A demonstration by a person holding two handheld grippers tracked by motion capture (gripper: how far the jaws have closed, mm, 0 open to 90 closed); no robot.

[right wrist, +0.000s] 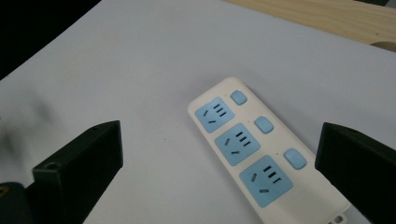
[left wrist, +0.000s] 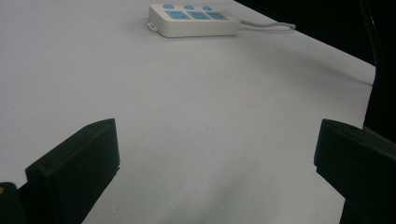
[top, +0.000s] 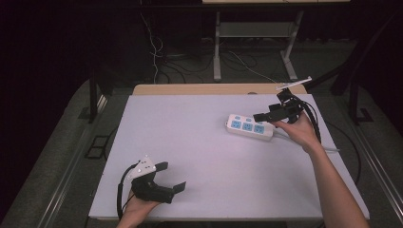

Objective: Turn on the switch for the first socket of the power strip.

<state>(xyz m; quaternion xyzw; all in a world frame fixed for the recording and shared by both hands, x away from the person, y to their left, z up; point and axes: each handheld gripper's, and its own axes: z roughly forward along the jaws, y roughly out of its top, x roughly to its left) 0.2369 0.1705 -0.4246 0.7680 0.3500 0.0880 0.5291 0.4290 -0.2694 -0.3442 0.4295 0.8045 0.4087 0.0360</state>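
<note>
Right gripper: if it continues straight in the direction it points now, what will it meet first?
Probably the power strip. The open right gripper points down at its blue sockets, with nothing between. How far above it the gripper hovers is hard to judge.

Power strip (top: 250, 127) on white table (top: 204, 156)

You're working in what looks like a lab or recording studio rather than a home: the white table (top: 199, 156) stands alone on grey carpet, ringed by black curtains that swallow the background. Behind it you can see the metal legs of a height-adjustable desk (top: 217, 47) with loose cables (top: 161, 57) trailing across the floor. The bare tabletop with a single power strip (top: 249, 126) and the tracked, cabled gripper in each of your hands point to a staged data-collection setup.
</note>
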